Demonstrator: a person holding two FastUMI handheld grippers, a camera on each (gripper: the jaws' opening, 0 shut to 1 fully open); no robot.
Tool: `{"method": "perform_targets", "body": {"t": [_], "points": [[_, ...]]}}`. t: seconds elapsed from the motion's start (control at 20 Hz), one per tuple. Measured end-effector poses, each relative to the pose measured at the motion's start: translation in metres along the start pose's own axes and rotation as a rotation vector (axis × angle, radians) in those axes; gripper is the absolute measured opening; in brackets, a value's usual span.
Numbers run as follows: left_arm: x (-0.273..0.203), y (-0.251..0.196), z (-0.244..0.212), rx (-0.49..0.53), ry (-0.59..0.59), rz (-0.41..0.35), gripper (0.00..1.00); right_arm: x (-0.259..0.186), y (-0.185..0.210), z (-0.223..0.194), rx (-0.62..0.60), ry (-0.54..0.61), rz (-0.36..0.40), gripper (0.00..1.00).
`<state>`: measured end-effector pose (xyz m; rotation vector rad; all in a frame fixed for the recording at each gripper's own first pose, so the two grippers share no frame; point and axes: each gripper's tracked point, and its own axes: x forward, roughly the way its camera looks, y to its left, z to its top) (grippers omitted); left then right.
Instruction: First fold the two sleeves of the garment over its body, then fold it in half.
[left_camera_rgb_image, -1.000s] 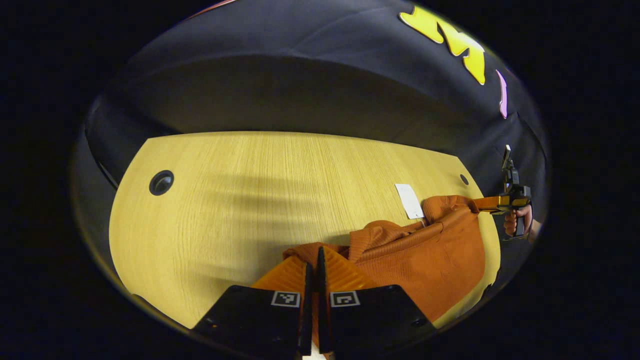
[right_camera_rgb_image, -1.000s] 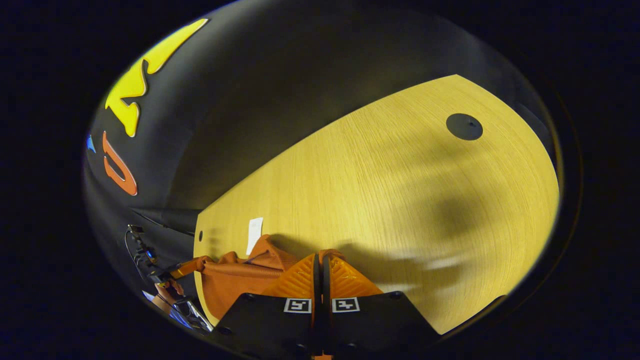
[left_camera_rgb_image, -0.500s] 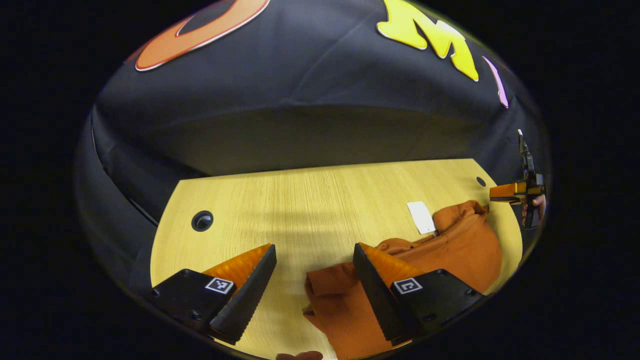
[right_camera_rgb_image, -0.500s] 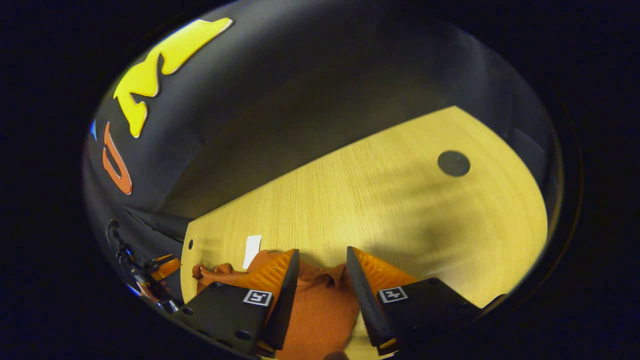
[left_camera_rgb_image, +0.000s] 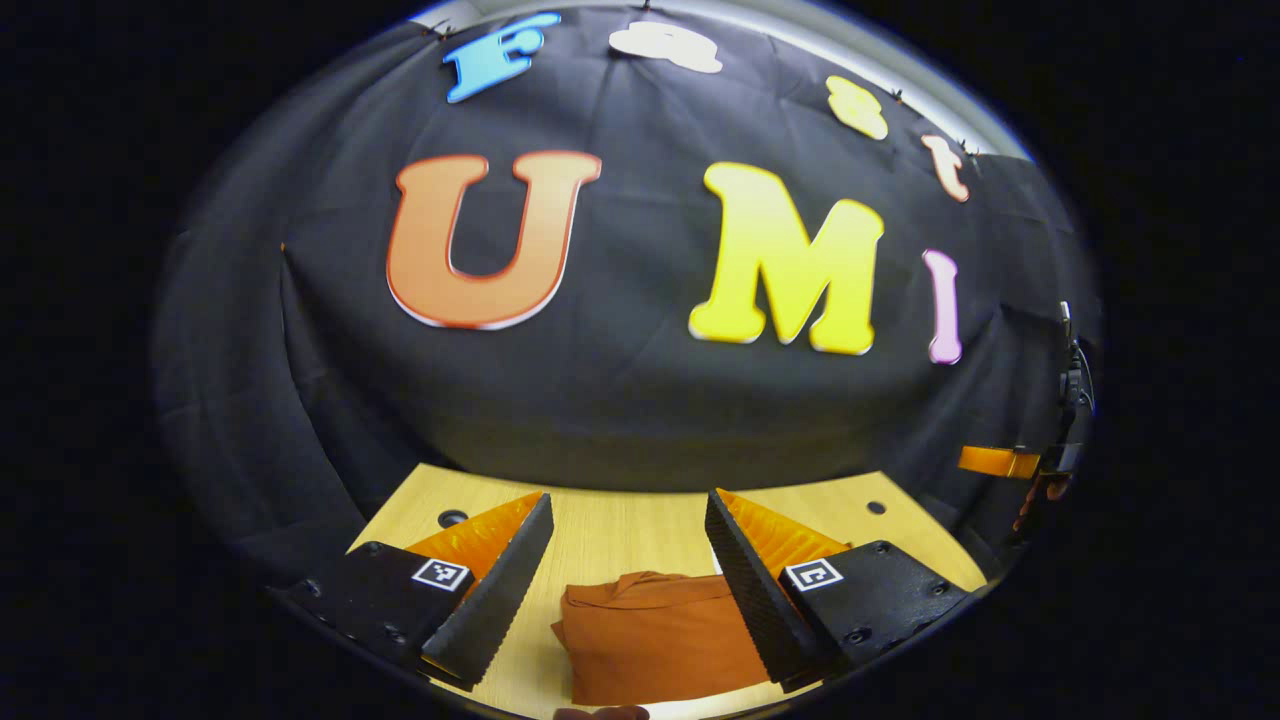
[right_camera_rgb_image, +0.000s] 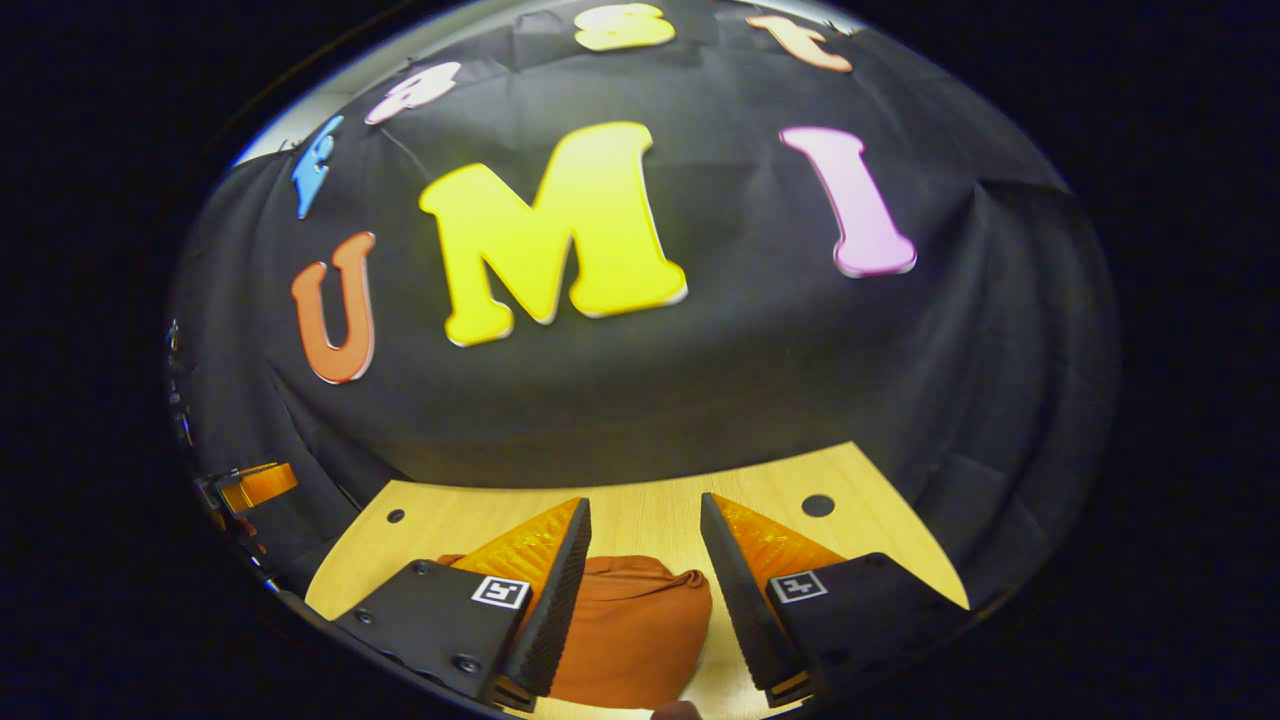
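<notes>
Presently, item one: the garment (left_camera_rgb_image: 655, 640), rust-orange knit, lying folded into a compact block on the wooden table (left_camera_rgb_image: 620, 525). In the left gripper view it sits at 6 o'clock, seen through the gap between the fingers; in the right gripper view the garment (right_camera_rgb_image: 630, 630) also sits at 6 o'clock, its rounded fold edge toward the wall.

Item two: left gripper (left_camera_rgb_image: 625, 570), jaws spread wide, holding nothing, raised clear of the cloth. Orange fingers, black toothed pads, a square marker on each base.

Item three: right gripper (right_camera_rgb_image: 640, 575), jaws likewise parted and empty, above the garment. It appears again at 3 o'clock in the left gripper view, at the far edge, too small to judge there.

Item four: table, light wood grain, with round cable holes (right_camera_rgb_image: 817, 505) toward the far edge.
</notes>
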<state>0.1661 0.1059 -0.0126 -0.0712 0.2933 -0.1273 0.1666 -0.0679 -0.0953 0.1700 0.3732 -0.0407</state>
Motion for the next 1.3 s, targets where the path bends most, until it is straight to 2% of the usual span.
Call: {"method": "perform_targets", "body": {"t": [0.15, 0.2, 0.35, 0.5, 0.65, 0.7, 0.75, 0.8, 0.85, 0.9, 1.05, 1.2, 1.3], "points": [[-0.068, -0.024, 0.031, 0.023, -0.121, 0.027, 0.98, -0.094, 0.042, 0.032, -0.056, -0.161, 0.003, 0.74], [-0.092, -0.031, 0.037, 0.020, -0.143, 0.033, 0.98, -0.125, 0.057, 0.039, -0.071, -0.209, 0.012, 0.79], [-0.151, -0.047, 0.042, -0.003, -0.176, 0.042, 0.98, -0.199, 0.092, 0.033, -0.092, -0.254, 0.023, 0.84], [-0.193, -0.052, 0.040, 0.025, -0.223, 0.076, 0.98, -0.251, 0.100, 0.032, -0.101, -0.322, 0.026, 0.86], [-0.217, -0.061, 0.038, 0.037, -0.260, 0.081, 0.98, -0.268, 0.111, 0.016, -0.134, -0.359, 0.026, 0.84], [-0.224, -0.063, 0.037, 0.046, -0.270, 0.083, 0.88, -0.270, 0.115, 0.013, -0.136, -0.367, 0.037, 0.85], [-0.229, -0.067, 0.036, 0.052, -0.273, 0.078, 0.98, -0.270, 0.113, 0.011, -0.136, -0.370, 0.040, 0.85], [-0.232, -0.074, 0.033, 0.045, -0.273, 0.062, 0.98, -0.274, 0.111, 0.009, -0.139, -0.377, 0.039, 0.85], [-0.234, -0.082, 0.029, 0.038, -0.270, 0.046, 0.89, -0.276, 0.110, 0.007, -0.140, -0.385, 0.038, 0.87], [-0.235, -0.086, 0.024, 0.041, -0.268, 0.042, 0.98, -0.278, 0.110, 0.005, -0.145, -0.389, 0.035, 0.87], [-0.233, -0.096, 0.018, 0.055, -0.255, 0.024, 0.98, -0.273, 0.110, 0.001, -0.145, -0.377, 0.030, 0.87], [-0.234, -0.096, 0.024, 0.067, -0.276, 0.037, 1.00, -0.273, 0.106, -0.002, -0.132, -0.377, 0.019, 0.87], [-0.232, -0.100, 0.023, 0.073, -0.277, 0.031, 0.98, -0.271, 0.101, -0.005, -0.128, -0.367, 0.010, 0.87]]}}
